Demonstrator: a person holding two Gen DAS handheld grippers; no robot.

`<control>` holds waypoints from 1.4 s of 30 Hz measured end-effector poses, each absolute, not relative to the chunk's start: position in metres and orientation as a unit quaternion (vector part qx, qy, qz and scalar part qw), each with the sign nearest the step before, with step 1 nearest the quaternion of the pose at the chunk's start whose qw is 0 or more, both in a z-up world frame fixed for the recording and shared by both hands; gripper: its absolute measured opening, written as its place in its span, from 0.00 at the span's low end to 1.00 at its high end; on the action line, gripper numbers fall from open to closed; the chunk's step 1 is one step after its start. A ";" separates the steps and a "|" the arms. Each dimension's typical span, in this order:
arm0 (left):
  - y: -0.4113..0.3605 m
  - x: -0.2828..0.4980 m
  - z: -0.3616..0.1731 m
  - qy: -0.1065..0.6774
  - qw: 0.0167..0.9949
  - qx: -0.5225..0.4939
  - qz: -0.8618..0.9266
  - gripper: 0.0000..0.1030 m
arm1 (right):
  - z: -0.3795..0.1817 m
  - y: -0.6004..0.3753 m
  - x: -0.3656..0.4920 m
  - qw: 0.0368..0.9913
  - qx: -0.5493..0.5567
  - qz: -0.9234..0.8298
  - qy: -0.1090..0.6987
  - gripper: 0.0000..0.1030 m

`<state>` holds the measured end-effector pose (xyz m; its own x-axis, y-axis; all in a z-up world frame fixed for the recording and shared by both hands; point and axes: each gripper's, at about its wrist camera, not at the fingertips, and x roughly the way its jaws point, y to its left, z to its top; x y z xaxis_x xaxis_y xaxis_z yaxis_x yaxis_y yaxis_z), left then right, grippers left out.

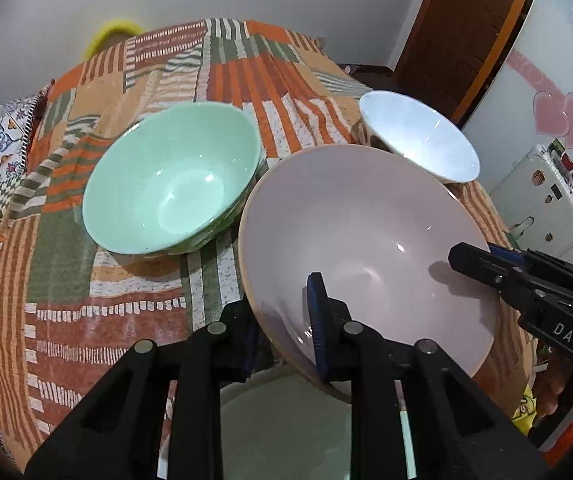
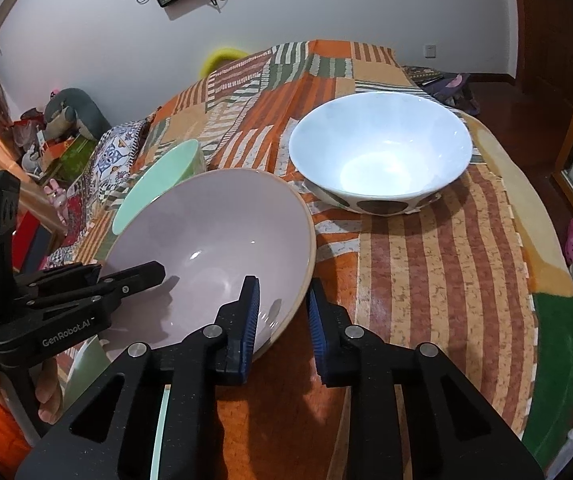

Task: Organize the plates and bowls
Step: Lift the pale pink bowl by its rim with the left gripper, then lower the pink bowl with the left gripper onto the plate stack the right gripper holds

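Observation:
A pale pink bowl (image 1: 366, 240) is held tilted above the table, over a pale green plate (image 1: 286, 420). My left gripper (image 1: 282, 328) straddles its near rim, one finger inside and one outside, and looks shut on it. My right gripper (image 2: 282, 312) straddles the opposite rim (image 2: 302, 280) with a gap showing beside the outer pad. It appears at the right of the left wrist view (image 1: 526, 280). A mint green bowl (image 1: 170, 176) sits to the left, and a white bowl (image 2: 378, 152) with dark spots outside stands at the back right.
The round table carries an orange, green and white patchwork cloth (image 2: 438, 260). A white case (image 1: 542, 196) stands beyond the right edge. Clutter and a plush toy (image 2: 70, 112) lie past the left edge. A yellow ring (image 1: 110, 32) shows behind the table.

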<state>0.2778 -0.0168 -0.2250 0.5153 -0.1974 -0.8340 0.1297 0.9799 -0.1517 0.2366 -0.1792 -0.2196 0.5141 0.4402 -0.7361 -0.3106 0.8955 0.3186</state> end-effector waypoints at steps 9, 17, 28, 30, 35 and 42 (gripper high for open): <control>-0.018 0.257 -0.186 0.448 0.888 -0.025 -0.096 0.21 | -0.190 -0.182 0.221 0.882 0.075 0.216 0.413 0.21; -0.003 0.226 -0.159 0.433 0.897 -0.029 -0.087 0.21 | -0.165 -0.171 0.201 0.889 0.068 0.236 0.387 0.21; 0.038 0.169 -0.132 0.409 0.910 -0.041 -0.055 0.21 | -0.150 -0.139 0.169 0.887 0.048 0.276 0.367 0.21; 0.048 0.159 -0.130 0.407 0.911 -0.046 -0.047 0.21 | -0.149 -0.131 0.164 0.885 0.044 0.284 0.366 0.21; 0.071 0.137 -0.129 0.404 0.913 -0.055 -0.023 0.21 | -0.149 -0.109 0.153 0.879 0.032 0.306 0.365 0.21; 0.106 0.109 -0.133 0.404 0.912 -0.067 0.012 0.21 | -0.153 -0.072 0.141 0.865 0.014 0.339 0.371 0.21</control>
<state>0.1089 0.1060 -0.1327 0.6727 -0.0320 -0.7392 -0.0759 0.9908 -0.1120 0.1415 -0.0722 -0.1526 0.4952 0.5970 -0.6311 -0.5762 0.7694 0.2756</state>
